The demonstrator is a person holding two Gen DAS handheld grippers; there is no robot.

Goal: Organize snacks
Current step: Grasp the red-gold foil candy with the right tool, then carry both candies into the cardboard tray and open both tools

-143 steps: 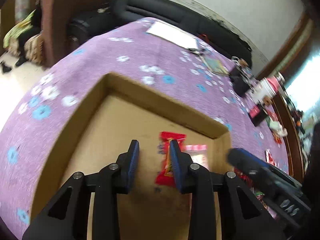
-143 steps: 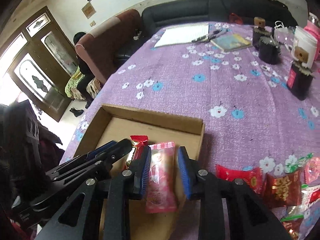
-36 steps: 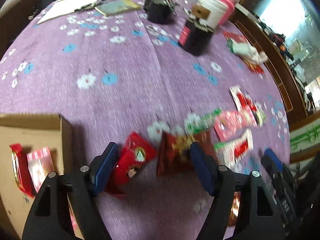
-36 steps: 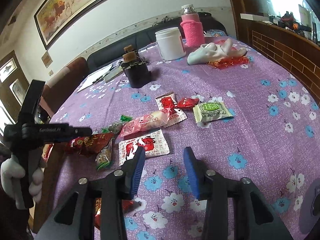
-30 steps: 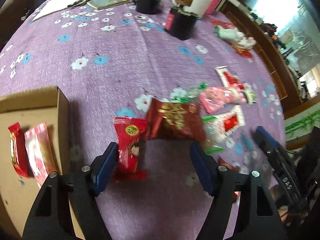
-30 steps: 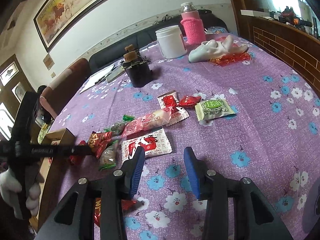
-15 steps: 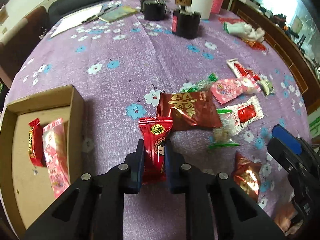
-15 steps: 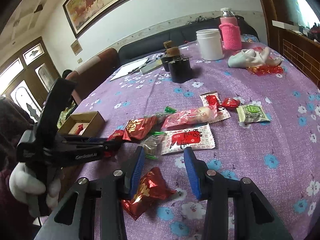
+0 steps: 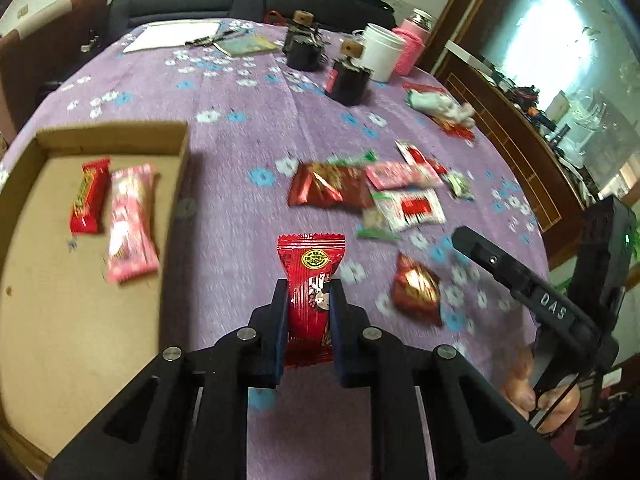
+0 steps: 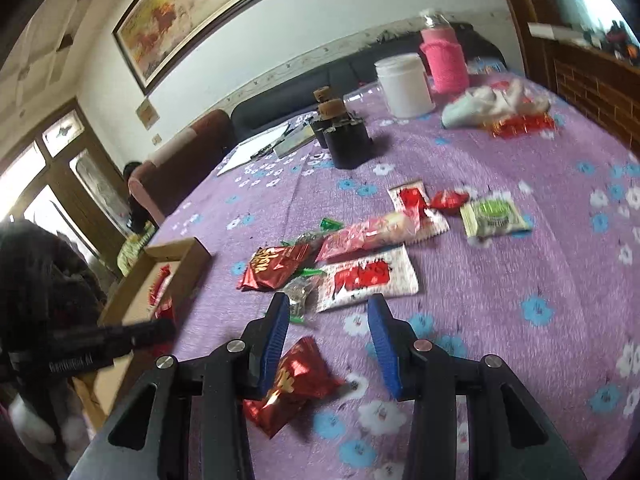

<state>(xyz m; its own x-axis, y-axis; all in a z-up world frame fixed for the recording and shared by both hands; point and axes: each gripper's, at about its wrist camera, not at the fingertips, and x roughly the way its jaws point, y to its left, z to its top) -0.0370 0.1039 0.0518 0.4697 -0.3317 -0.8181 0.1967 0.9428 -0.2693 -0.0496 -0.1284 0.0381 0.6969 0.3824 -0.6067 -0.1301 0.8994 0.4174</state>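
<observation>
My left gripper (image 9: 308, 292) is shut on a red snack packet (image 9: 311, 276) and holds it above the purple cloth, right of the cardboard box (image 9: 176, 184). The box holds a red bar (image 9: 89, 196) and a pink packet (image 9: 130, 220). My right gripper (image 10: 328, 312) is open and empty above a crumpled red foil packet (image 10: 292, 384). Ahead of it lie a white-and-red packet (image 10: 366, 276), a dark red foil packet (image 10: 276, 266), a pink packet (image 10: 368, 234) and a green-labelled packet (image 10: 494, 214). The box also shows in the right wrist view (image 10: 184, 264).
Two dark jars (image 10: 346, 140), a white tub (image 10: 406, 86), a pink bottle (image 10: 446, 60), a white cloth (image 10: 496, 106) and a notepad (image 9: 172, 36) stand at the table's far side. A sofa lies beyond. My right gripper's body (image 9: 528, 296) shows at right.
My left gripper has lifted the red packet off the cloth and swung left toward the box. My right gripper has come lower and closer over the crumpled red foil packet.
</observation>
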